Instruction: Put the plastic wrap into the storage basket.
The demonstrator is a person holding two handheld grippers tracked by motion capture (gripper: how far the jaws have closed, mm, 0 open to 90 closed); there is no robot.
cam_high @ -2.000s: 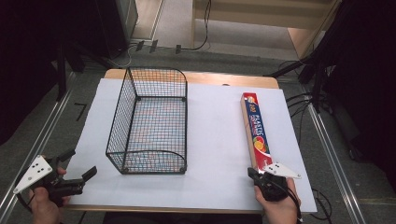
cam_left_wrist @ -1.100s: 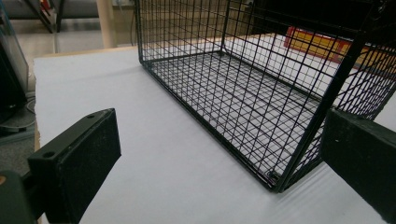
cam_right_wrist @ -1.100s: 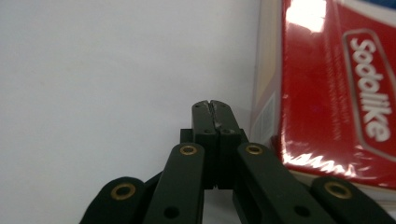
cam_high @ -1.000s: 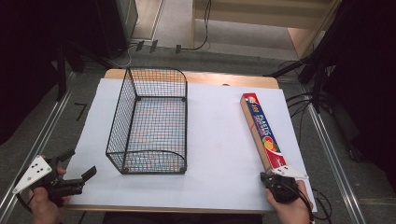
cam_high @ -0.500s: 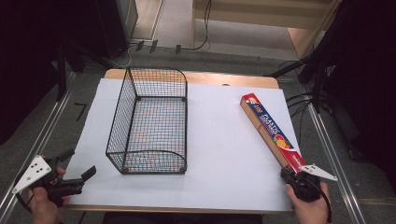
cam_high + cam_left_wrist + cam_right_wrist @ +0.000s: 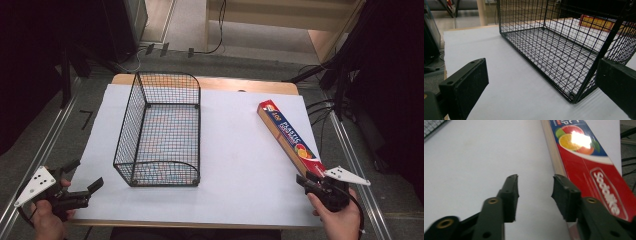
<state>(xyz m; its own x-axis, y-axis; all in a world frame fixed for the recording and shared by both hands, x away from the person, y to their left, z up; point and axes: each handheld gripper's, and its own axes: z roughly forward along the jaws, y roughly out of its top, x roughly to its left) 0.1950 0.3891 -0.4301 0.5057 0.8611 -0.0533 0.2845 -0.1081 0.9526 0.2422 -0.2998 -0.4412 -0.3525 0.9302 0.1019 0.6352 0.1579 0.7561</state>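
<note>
Plastic-wrap box (image 6: 290,137), long, red and blue, fruit print, right gripper (image 6: 314,184) jaws released.

grey floor (image 6: 190,20), black cables (image 6: 325,107), wooden furniture (image 6: 320,30) beyond.

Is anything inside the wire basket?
Nothing: the wire basket stands bare on the white sheet, which shows through its mesh. The plastic wrap box lies outside it.
</note>
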